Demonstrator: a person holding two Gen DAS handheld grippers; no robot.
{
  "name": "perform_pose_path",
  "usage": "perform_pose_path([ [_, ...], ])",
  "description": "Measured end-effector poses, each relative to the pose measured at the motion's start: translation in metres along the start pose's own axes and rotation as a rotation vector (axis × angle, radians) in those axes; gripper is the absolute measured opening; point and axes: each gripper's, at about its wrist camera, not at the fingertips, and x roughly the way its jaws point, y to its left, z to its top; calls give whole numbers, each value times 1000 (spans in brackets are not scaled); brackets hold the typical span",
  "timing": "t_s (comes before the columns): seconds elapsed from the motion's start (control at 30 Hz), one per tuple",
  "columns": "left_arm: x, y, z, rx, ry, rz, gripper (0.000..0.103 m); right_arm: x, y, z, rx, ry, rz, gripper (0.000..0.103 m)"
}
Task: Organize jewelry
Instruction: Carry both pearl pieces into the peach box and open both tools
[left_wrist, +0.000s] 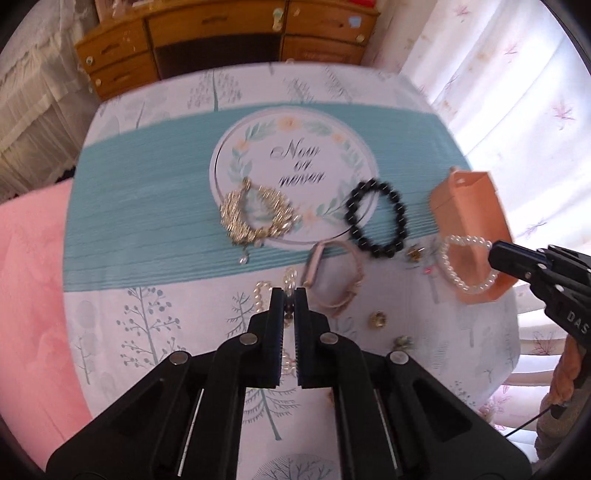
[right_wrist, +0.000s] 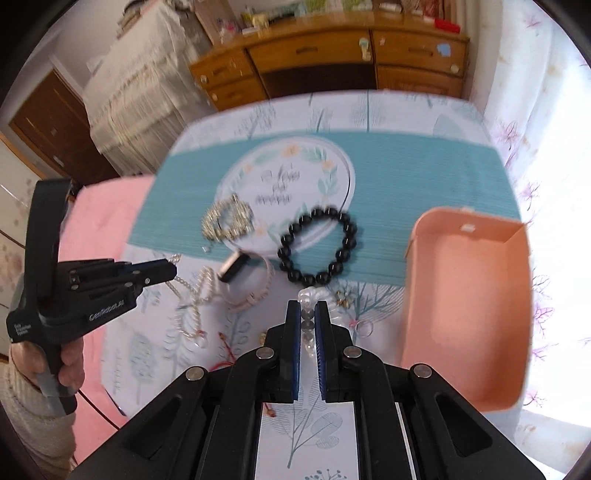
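My left gripper (left_wrist: 289, 295) is shut on a pearl necklace (left_wrist: 260, 295) that trails on the cloth; it also shows in the right wrist view (right_wrist: 192, 306). My right gripper (right_wrist: 308, 308) is shut on a pearl bracelet (right_wrist: 314, 295) and holds it in the air in front of the open peach box (right_wrist: 465, 295); in the left wrist view the bracelet (left_wrist: 466, 264) hangs before the box (left_wrist: 469, 206). A black bead bracelet (right_wrist: 317, 245), a gold necklace (left_wrist: 255, 214) and a pink band (left_wrist: 332, 277) lie on the table.
Small earrings and a ring (left_wrist: 377, 319) lie loose on the cloth near the front. A pink cushion (left_wrist: 29, 295) borders the table on the left. A wooden desk (right_wrist: 332, 62) stands behind, curtains (left_wrist: 517, 92) on the right.
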Motion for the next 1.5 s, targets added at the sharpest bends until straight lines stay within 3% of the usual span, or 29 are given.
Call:
perform_pose_path([
  [0.3, -105, -72, 26, 95, -176, -71, 3, -99, -51, 1, 101, -182, -8, 7],
  [0.43, -132, -113, 42, 137, -232, -126, 3, -108, -85, -7, 155, -187, -46, 7],
  [0.57, -137, -157, 57, 180, -261, -174, 3, -87, -125, -23, 235, -122, -63, 7],
  [0.77, -98, -219, 76, 207, -222, -281, 3, -36, -167, -57, 333, 1, -32, 7],
  [0.9, -45, -255, 82, 223, -175, -285, 3, -20, -181, -77, 352, 25, -63, 7],
  [1.03, 14, -261, 78, 214, -107, -238, 3, -5, -189, -88, 350, 33, -111, 7],
  [1.2, 71, -255, 67, 209, -26, -141, 3, 12, -191, -85, 373, 69, -83, 8],
  [1.37, 94, -240, 59, 218, 54, -83, 5, 18, -194, -83, 390, 62, -100, 29],
  [1.47, 92, -234, 54, 224, 55, -84, 17, 10, -187, -78, 368, 38, -124, 35],
  [1.5, 88, -231, 52, 222, 46, -90, 29, 9, -185, -76, 359, 32, -127, 35],
])
